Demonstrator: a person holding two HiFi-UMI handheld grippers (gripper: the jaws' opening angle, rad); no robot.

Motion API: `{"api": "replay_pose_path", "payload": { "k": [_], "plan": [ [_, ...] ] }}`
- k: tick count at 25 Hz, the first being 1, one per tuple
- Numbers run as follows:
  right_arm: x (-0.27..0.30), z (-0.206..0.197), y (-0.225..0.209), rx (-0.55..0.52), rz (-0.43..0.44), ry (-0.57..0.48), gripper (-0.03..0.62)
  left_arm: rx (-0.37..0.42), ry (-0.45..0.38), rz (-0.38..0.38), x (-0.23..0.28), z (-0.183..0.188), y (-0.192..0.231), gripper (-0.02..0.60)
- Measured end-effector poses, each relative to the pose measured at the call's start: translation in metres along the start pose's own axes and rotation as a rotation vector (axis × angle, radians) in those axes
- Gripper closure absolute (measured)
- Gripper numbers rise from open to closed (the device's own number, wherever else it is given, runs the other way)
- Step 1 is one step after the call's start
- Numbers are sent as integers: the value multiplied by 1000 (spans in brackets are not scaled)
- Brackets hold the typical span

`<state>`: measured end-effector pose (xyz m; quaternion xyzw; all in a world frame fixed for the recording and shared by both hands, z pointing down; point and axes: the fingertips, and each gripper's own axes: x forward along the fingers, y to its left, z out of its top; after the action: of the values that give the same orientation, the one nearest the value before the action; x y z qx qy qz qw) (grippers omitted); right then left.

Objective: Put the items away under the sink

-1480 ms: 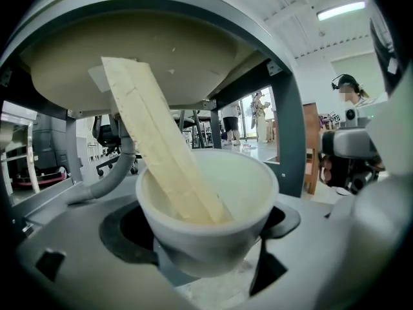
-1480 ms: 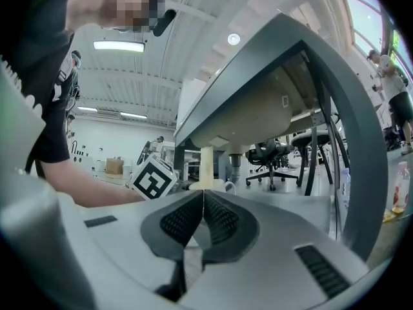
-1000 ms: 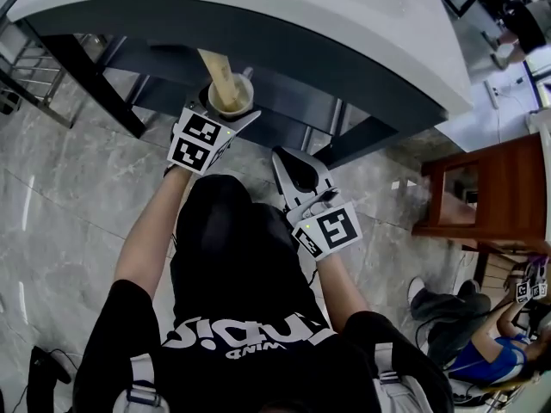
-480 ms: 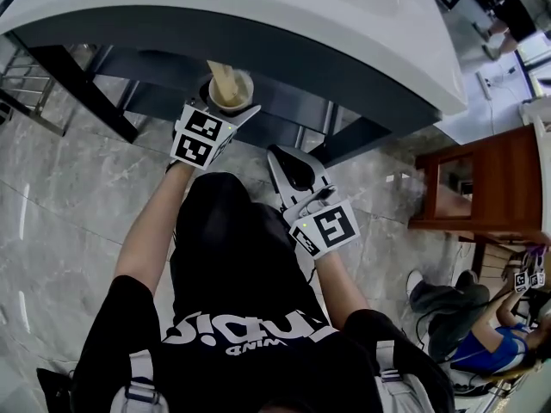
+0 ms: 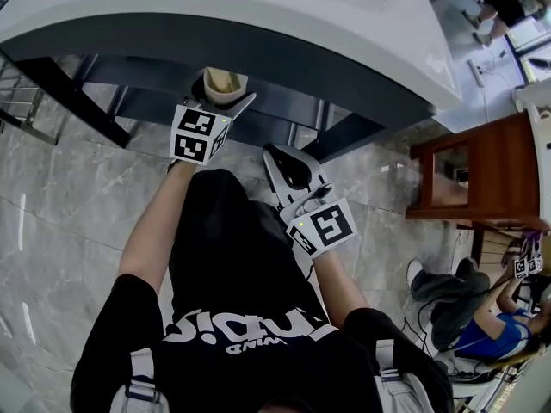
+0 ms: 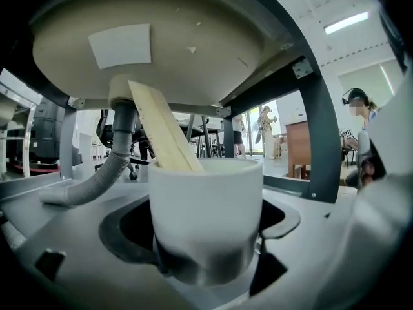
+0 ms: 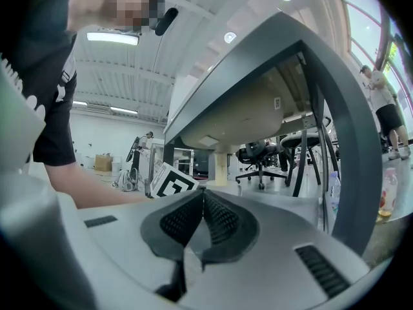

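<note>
Cup [image 5: 225, 83] moved further under sink [image 5: 301, 24] — left tool [image 5: 221, 99] clamping it, right tool [image 5: 288, 163] closed

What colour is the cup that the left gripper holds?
The cup is plain white, clearest in the left gripper view.

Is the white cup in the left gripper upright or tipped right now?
Upright: the white cup shows a level rim in the left gripper, with the wooden stick leaning inside.

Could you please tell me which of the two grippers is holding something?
The left gripper, clamped on the white cup; the right gripper is shut and empty.
</note>
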<state>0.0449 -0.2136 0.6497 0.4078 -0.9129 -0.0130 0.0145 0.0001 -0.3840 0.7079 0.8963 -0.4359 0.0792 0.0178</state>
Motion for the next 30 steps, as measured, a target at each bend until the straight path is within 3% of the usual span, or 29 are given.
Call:
{"api": "replay_pose_path", "payload": {
  "k": [10,30],
  "plan": [
    [5,-2,-5,8,-28,3,576,9,-54,48,9,1,3,129],
    [10,-10,-2,38,-32,0,576,85,-47,97,3,4,2,127]
  ]
}}
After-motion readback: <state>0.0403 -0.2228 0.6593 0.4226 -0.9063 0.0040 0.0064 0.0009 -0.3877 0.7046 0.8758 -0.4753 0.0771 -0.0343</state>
